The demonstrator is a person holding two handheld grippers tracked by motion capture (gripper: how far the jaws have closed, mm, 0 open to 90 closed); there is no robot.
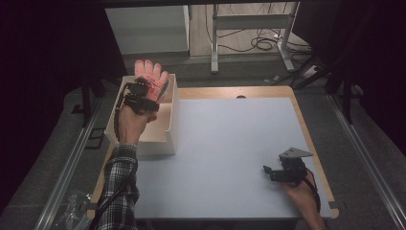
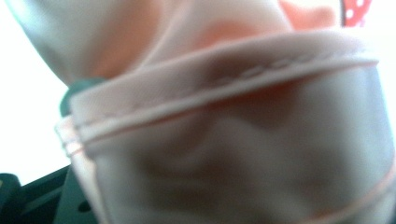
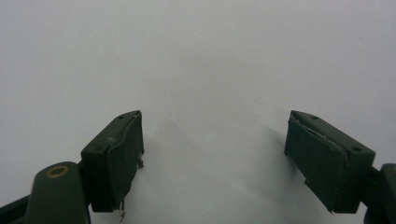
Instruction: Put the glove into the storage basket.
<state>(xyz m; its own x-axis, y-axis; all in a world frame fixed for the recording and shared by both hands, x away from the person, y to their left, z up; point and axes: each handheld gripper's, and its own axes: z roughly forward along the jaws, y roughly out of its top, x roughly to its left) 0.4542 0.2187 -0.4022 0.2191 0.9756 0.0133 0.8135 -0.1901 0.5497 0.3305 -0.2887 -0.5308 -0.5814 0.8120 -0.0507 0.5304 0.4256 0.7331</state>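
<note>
Over the white box (image 1: pixel 168 125) at the table's far left corner, we hold the left gripper (image 1: pixel 152 91), and a pink glove (image 1: pixel 149 73) stands up from it with its fingers spread above the box's far wall. Close up in the left gripper view, the glove's cloth (image 2: pixel 224 116) lies right against the camera, a stitched hem running across it, blurred; a red scrap with white dots (image 2: pixel 357 8) peeks in at the top right corner. We cannot see the jaws themselves there, but they sit nearly closed, pinching the glove. Our left sleeve (image 1: pixel 119 187) is plaid and comes up along the table's left edge. Near the right front corner we rest the right gripper (image 1: pixel 269 172) low over the pale table (image 1: pixel 230 143), well apart from the box. Its jaws are spread wide with nothing between them but bare table (image 3: pixel 210 70).
</note>
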